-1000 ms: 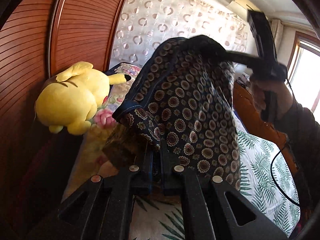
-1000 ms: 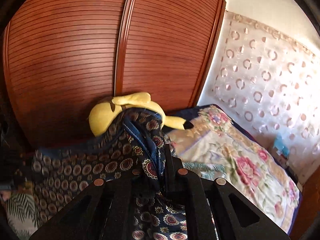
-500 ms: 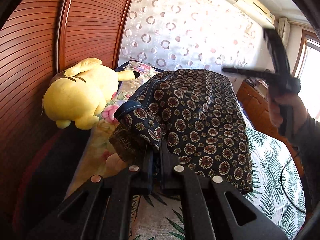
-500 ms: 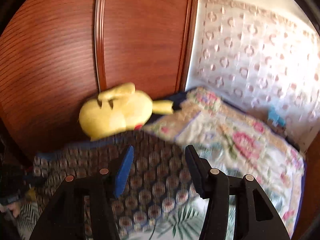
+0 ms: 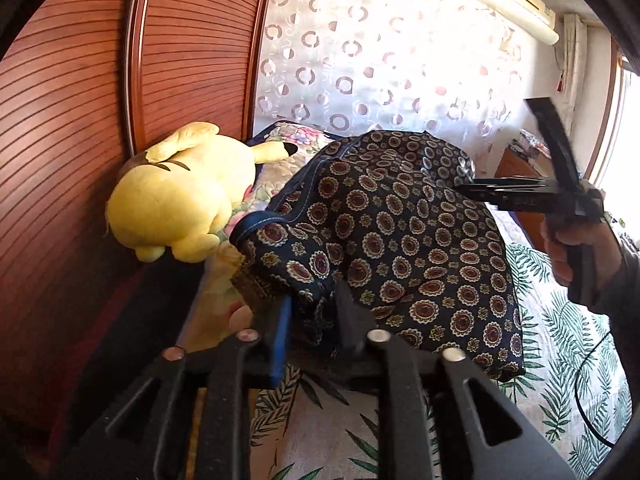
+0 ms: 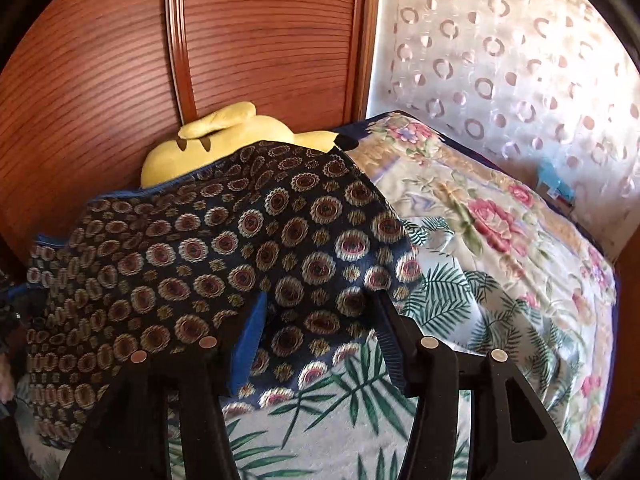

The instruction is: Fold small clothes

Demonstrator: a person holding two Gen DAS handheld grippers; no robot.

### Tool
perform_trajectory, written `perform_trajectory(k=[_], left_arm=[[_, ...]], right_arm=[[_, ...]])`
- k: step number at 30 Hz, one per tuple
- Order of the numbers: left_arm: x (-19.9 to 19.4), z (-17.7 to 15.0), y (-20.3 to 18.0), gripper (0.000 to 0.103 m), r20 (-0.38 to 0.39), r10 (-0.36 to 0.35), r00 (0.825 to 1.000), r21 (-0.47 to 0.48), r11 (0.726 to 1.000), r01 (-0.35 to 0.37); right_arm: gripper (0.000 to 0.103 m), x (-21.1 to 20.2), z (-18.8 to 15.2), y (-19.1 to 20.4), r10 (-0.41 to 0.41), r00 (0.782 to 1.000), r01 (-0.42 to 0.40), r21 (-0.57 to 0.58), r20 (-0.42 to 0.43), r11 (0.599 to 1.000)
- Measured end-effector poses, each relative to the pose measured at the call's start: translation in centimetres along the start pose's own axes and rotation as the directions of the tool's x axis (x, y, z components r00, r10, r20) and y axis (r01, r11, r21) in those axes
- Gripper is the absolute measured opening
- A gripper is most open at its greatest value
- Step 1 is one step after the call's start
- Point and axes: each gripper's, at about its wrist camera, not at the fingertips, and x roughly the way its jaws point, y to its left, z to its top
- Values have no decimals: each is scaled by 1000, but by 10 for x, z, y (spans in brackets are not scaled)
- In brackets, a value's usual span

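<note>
A dark navy garment (image 5: 400, 232) printed with round medallions lies in a soft heap on the leaf-print sheet (image 5: 560, 360). My left gripper (image 5: 314, 316) sits at its near corner. Its jaws are opening, and a bunched fold of the garment still lies between the fingers without being squeezed. In the right wrist view the garment (image 6: 224, 248) spreads to the left. My right gripper (image 6: 316, 316) hovers open over the garment's near edge, holding nothing. In the left wrist view, a hand (image 5: 576, 248) carries the right gripper (image 5: 464, 189) at the garment's far right side.
A yellow plush toy (image 5: 180, 200) rests against the ribbed wooden wardrobe door (image 5: 60, 120) to the left of the garment. A floral blanket (image 6: 480, 208) covers the far end of the bed below a patterned curtain (image 6: 500, 60). A black cable (image 5: 592, 400) trails at the right.
The right gripper let go of the garment, opened and sank. The garment dropped from hanging in the air to lying on the bed. The left jaws have parted.
</note>
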Motion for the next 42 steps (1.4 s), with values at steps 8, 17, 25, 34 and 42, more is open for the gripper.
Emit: perform_trajectory(k=[8, 17, 25, 34, 42], left_arm=[[-21, -2, -13, 89, 35, -18, 999, 52, 999, 16], [-47, -3, -54, 92, 63, -63, 996, 131, 990, 55], [-62, -8, -112, 92, 66, -128, 990, 200, 973, 113], [-90, -4, -174, 92, 107, -212, 971, 280, 944, 175], [-112, -11, -209, 92, 124, -246, 961, 312, 929, 198]], right_arm=[[56, -62, -43, 12, -5, 997, 2, 38, 75, 999], [56, -134, -107, 28, -48, 991, 34, 109, 128, 993], [72, -216, -170, 48, -141, 972, 105, 193, 186, 976], [81, -300, -220, 75, -307, 912, 218, 311, 272, 925], [81, -347, -257, 106, -407, 861, 260, 427, 303, 866]])
